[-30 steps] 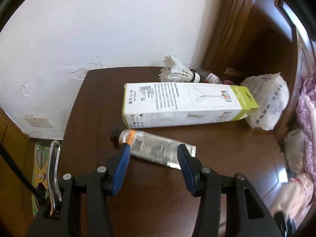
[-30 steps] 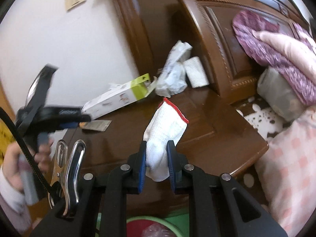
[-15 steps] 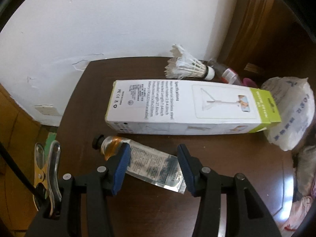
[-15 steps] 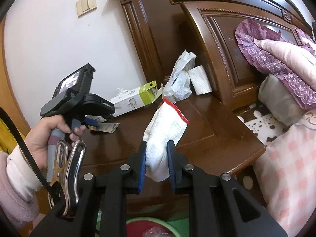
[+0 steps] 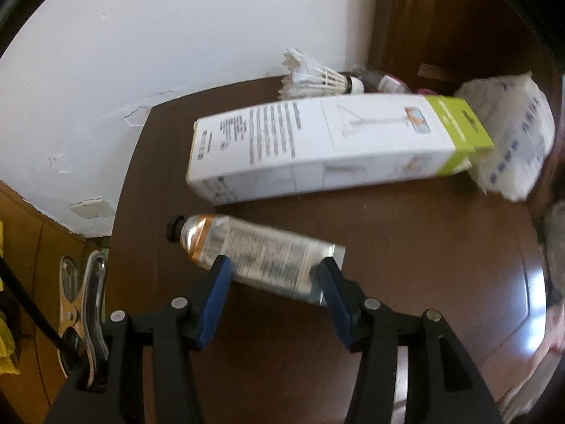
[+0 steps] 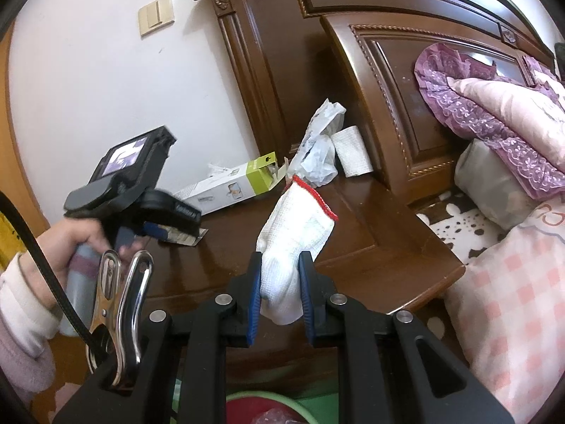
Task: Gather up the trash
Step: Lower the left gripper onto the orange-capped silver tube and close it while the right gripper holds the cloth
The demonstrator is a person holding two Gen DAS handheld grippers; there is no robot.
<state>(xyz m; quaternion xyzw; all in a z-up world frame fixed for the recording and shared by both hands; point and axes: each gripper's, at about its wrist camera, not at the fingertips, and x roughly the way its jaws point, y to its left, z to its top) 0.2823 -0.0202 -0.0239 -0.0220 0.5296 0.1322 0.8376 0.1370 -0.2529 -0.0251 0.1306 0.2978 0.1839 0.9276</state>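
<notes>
Trash on the dark wooden nightstand point(image 5: 406, 247) is the matter: a squeezed metal tube point(image 5: 254, 251) lies flat near the front left part of the top, its black cap toward the left edge. The left gripper point(image 5: 273, 268) points down over it with the tube's flat end between its blue fingers point(image 5: 219, 282); the jaws are opening and the pads do not press on it. Bare wood stretches to the right of the tube, well clear to the rounded front edge.

Just behind the tube, apart from it, lies a long white and green box point(image 5: 332, 148), its green end against a crumpled plastic bag point(image 5: 512, 141). A shuttlecock point(image 5: 317, 81) lies behind the box at the wall.

The right gripper point(image 6: 280, 275) is clamped on a white knitted glove point(image 6: 293, 240) with a red cuff, held in the air off the nightstand's front edge. A green-rimmed bin point(image 6: 261, 399) shows below it. A hand point(image 6: 74, 243) grasps the left gripper's handle.

White wall closes the left side, a carved headboard point(image 6: 406, 81) the back, and bedding point(image 6: 512, 282) the right.
</notes>
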